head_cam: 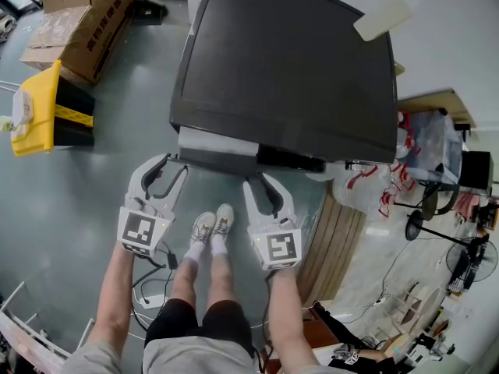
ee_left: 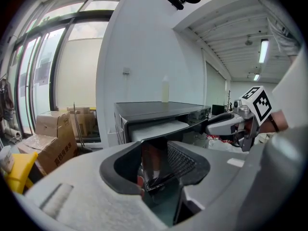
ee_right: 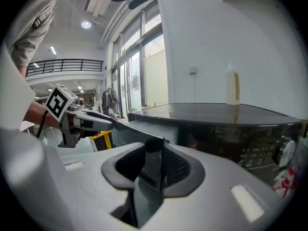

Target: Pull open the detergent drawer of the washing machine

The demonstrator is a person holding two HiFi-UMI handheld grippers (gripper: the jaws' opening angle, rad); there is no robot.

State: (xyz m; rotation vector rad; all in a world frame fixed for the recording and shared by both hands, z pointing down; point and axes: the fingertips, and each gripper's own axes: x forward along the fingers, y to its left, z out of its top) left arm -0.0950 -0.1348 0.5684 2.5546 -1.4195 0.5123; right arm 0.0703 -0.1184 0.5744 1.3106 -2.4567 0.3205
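Left claw (head_cam: 176, 164), right claw (head_cam: 256, 180) | clamp drawer (head_cam: 214, 141) | long axis toward person (head_cam: 209, 291)

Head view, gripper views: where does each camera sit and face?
Head view: on the person's head, steeply down at the dark-topped washing machine; left gripper, right gripper, forearms, legs show.
Left gripper view: on the left gripper, along its tongs to the dark glossy drawer front between them; right gripper shows.
Right gripper view: on the right gripper, same drawer front between its tongs; left gripper shows.
Shared: the pale plastic bottle atop the machine.
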